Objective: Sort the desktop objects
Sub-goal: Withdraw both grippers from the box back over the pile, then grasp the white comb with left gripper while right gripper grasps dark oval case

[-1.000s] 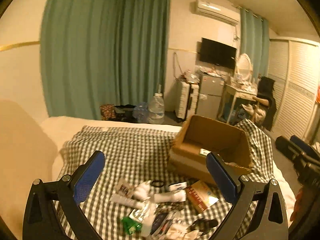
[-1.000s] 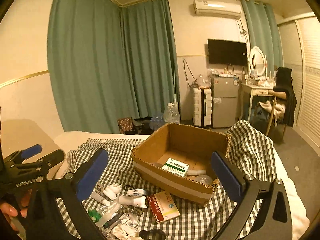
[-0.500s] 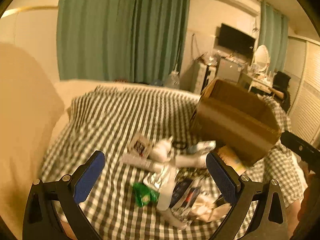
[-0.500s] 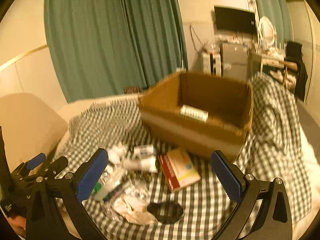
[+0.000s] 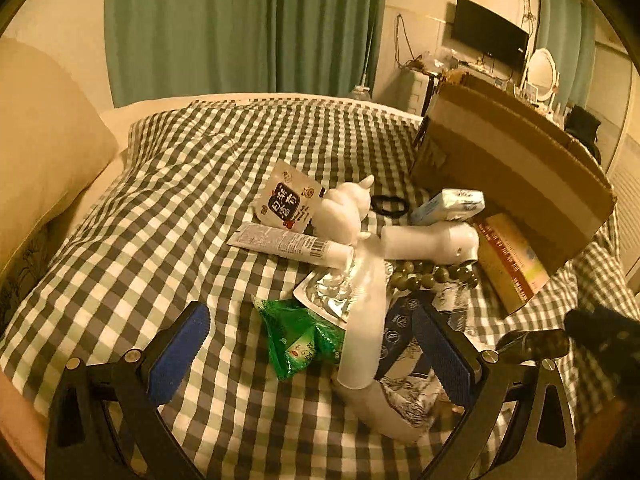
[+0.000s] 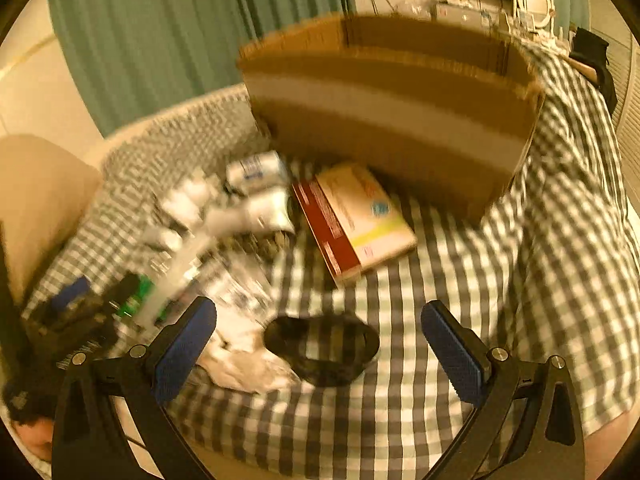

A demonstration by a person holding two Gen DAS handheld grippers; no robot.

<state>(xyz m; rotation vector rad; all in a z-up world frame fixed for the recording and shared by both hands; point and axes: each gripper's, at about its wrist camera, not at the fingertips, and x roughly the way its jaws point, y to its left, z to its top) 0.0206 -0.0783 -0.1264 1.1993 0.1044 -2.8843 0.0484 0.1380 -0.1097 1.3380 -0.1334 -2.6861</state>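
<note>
Most items are judged still unsorted: a pile lies on the checked bed near and left of the box. Included are a tube, a sachet, a green packet, beads, a carton and a black ring. The box interior is hidden in both views, so its contents cannot be told. The left gripper and right gripper are held with fingers wide and nothing grasped.

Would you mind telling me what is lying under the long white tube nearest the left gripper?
The long white tube lies across a silver blister pack and a dark blue packet. Its lower end hides whatever is beneath.
</note>
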